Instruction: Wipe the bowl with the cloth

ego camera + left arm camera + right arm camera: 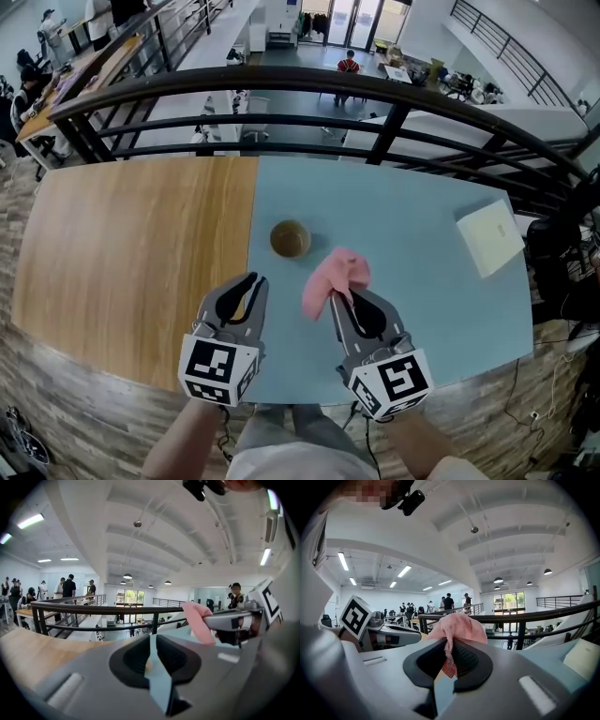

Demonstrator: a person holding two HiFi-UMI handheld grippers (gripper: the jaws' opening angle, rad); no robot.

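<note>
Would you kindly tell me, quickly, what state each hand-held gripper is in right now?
Left hand-held gripper: jaws slightly apart, holding nothing.
Right hand-held gripper: closed on the pink cloth.

The desk (131, 253) fills the middle of the head view, its left half in wood grain and its right half pale blue, with a straight seam between them. A small brown bowl (291, 238) stands upright on the blue half, just right of the seam. A white square notepad (489, 236) lies flat near the right edge, well apart from the bowl.
</note>
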